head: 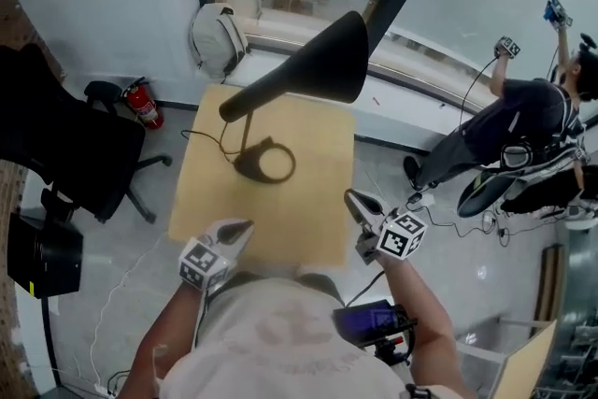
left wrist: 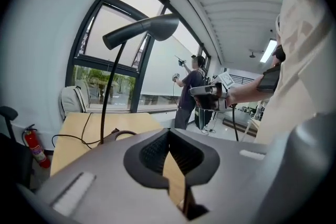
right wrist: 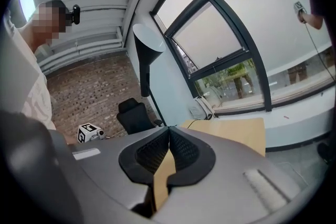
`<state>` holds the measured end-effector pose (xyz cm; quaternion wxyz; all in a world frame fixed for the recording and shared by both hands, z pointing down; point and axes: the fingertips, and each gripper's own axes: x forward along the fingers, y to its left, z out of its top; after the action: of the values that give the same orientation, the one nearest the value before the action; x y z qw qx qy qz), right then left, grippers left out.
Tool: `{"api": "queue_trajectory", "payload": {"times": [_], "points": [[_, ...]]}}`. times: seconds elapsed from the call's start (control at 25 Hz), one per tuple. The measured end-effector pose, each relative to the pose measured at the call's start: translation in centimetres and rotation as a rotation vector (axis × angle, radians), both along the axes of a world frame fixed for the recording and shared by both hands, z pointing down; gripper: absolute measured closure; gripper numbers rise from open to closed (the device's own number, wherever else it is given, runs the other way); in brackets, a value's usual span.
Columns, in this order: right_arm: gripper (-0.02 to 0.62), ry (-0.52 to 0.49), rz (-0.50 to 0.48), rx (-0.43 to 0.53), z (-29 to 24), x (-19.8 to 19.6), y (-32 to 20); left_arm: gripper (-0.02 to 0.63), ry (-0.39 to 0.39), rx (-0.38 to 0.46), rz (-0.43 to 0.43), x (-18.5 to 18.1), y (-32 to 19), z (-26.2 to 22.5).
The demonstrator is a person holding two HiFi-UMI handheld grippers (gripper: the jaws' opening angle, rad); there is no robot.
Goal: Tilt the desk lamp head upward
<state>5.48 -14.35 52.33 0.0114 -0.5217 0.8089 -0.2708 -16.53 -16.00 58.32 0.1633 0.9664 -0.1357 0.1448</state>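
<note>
A black desk lamp stands on the small wooden table [head: 299, 220]. Its ring base [head: 265, 163] sits near the table's middle, and its cone head [head: 322, 61] hangs high over the far edge, mouth towards the right. My left gripper [head: 241, 227] is at the table's near left edge, shut with nothing in it. My right gripper [head: 353, 198] is at the near right edge, also shut and empty. Both are well short of the lamp. The left gripper view shows the lamp head [left wrist: 144, 30] up ahead; the right gripper view shows the lamp head [right wrist: 146, 44] at upper left.
A black office chair [head: 65, 145] stands left of the table, with a red fire extinguisher [head: 142, 105] and a white backpack [head: 217, 37] by the wall. The lamp's cord [head: 207, 140] trails off the table's left. Another person [head: 523, 117] works at the right.
</note>
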Motion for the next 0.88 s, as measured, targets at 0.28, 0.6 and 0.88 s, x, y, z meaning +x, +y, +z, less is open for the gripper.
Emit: {"api": "queue_trajectory", "payload": {"times": [0.28,0.6,0.88], "points": [[0.580,-0.063,-0.086,-0.026,2.8,0.2,3.9,0.604,-0.010,0.039,-0.077,2.4,2.6,-1.2],[0.580,-0.129,-0.130,-0.022,5.0,3.7,10.1,0.604,-0.016,0.046,-0.184,8.5,7.6,-1.2],[0.581,-0.142,-0.213,0.038,4.4,4.8,13.8,0.604,-0.038,0.047,-0.258,11.7,13.2,-0.7]]}}
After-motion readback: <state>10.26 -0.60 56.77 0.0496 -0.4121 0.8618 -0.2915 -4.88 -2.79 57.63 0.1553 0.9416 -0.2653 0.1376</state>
